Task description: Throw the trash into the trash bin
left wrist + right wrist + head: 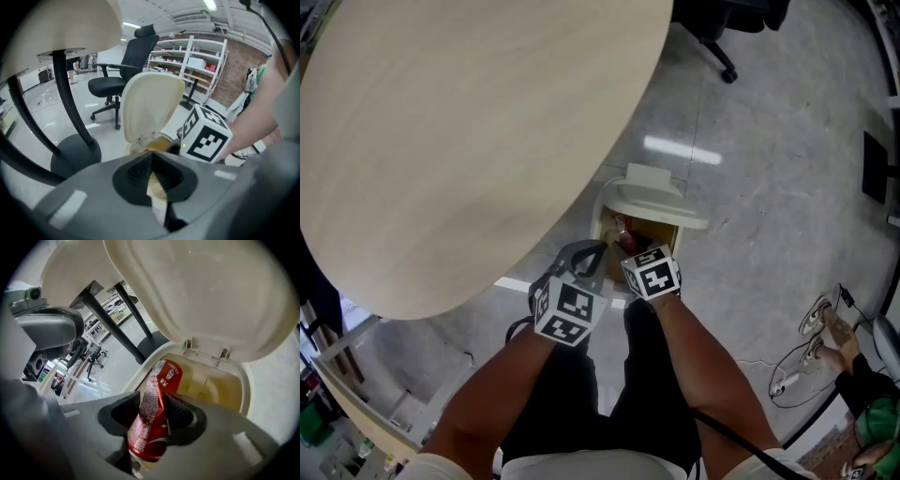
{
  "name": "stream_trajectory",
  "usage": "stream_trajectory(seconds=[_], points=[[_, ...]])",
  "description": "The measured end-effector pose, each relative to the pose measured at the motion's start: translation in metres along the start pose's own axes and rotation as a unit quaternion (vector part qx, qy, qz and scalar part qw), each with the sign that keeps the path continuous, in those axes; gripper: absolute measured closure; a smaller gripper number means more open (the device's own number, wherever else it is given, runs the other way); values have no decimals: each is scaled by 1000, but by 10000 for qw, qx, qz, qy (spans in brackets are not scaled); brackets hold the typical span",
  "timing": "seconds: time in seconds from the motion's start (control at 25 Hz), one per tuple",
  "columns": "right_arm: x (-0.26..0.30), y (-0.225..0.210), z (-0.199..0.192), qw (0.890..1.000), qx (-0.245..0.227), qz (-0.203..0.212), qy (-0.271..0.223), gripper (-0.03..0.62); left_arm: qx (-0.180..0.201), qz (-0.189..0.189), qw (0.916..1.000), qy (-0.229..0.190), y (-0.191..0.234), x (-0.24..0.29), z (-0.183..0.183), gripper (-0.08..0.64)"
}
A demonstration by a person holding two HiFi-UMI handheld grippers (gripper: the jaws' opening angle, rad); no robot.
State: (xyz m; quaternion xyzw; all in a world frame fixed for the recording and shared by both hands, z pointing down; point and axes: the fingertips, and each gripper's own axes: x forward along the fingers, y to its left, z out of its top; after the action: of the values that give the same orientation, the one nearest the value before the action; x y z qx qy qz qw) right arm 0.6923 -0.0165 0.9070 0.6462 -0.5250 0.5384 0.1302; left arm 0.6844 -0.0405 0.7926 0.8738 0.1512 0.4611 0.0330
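A crushed red drink can [157, 413] sits upright between the pads of my right gripper [154, 401], which is shut on it. The can hangs just over the open mouth of a cream trash bin [243, 380], whose lid [201, 296] stands raised behind it. In the head view the bin [652, 199] is on the floor under the table's edge, with the right gripper [630, 248] at its opening and the can [624, 240] showing red. My left gripper [584, 255] hovers just left of the bin. Its tips [151, 159] meet, and only a pale sliver shows behind them.
A round pale table [469, 131] overhangs the bin on the left; its black pedestal [70, 108] stands close by. A black office chair [122, 79] and white shelves [197, 61] stand farther off. Cables [787, 375] and another person [862, 384] are on the floor at the right.
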Motion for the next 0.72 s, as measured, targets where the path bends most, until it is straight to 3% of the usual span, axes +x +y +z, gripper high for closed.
stream_trajectory(seconds=[0.36,0.52,0.72], points=[[36,-30,-28,9979,37,-394,508,415,190,-82,9994,264,2,28,-26,552],[32,-36,-14,9958,-300,-738,457,349,168,-60,9996,218,9,26,-27,552],[7,-24,-16,9974,4,-658,303,345,119,3,9996,261,7,3,-22,552]])
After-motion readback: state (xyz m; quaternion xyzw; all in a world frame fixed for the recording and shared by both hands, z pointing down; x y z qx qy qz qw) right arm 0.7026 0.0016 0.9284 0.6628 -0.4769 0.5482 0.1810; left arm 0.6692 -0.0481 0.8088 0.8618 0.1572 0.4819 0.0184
